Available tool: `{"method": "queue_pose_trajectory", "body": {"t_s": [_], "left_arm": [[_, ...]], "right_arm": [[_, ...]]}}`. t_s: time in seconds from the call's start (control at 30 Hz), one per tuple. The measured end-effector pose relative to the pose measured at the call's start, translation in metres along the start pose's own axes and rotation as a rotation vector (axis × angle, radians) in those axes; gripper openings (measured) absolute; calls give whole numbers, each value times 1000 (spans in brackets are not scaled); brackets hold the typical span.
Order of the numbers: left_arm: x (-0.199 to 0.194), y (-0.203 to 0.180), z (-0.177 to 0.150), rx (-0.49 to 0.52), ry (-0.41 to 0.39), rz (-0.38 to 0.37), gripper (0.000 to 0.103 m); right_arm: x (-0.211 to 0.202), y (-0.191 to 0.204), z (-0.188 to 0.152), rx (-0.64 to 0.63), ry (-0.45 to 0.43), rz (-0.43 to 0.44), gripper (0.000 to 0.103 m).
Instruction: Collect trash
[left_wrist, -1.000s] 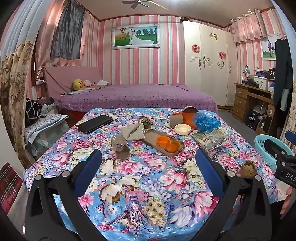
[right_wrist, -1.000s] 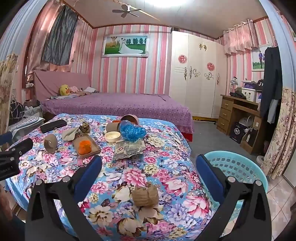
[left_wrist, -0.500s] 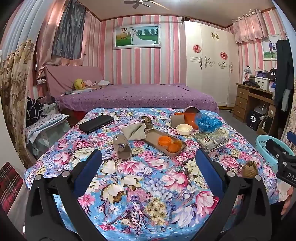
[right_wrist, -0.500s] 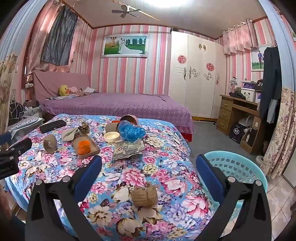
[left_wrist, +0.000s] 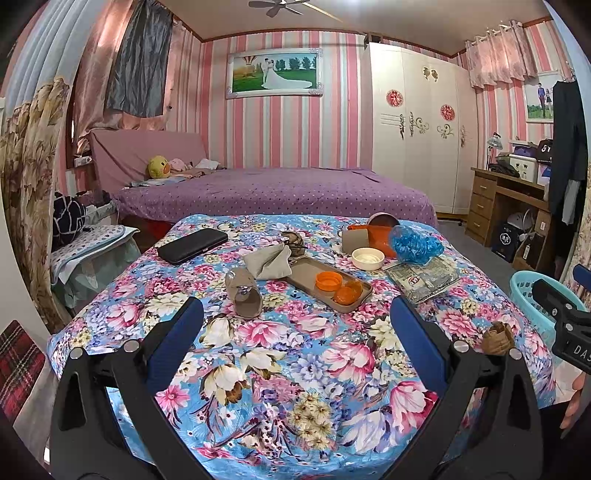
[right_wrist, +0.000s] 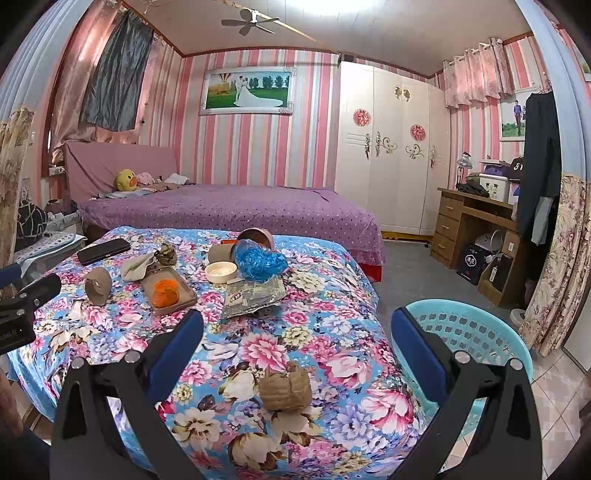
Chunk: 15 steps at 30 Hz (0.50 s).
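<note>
Both my tongs hang wide open, empty, over the tabletop (left_wrist: 280, 354).
Right tongs (right_wrist: 295, 332) face the brown wad (right_wrist: 284, 387); left tongs (left_wrist: 295, 328) face the tray (left_wrist: 314, 275).

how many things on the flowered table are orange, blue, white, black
orange: 3, the two lids on the brown tray and the cup lying on its side
blue: 1, the crumpled plastic bag
white: 1, the small bowl
black: 1, the flat case
total: 6

Left gripper (left_wrist: 295, 332), right gripper (right_wrist: 295, 332): fingers spread, empty.
</note>
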<state>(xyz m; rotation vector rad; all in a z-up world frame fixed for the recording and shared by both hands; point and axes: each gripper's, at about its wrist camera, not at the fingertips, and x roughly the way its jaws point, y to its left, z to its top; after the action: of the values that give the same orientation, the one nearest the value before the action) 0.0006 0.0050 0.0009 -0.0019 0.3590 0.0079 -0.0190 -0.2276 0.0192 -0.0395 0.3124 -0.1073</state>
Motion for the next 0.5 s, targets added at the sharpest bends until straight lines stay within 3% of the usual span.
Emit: {"method": "queue_pose_trajectory", "body": {"t_s": [0.5], "left_arm": [[0, 3, -1, -7, -2, 1, 98]], "right_arm": [[2, -2, 0, -7, 11, -5, 99]]}}
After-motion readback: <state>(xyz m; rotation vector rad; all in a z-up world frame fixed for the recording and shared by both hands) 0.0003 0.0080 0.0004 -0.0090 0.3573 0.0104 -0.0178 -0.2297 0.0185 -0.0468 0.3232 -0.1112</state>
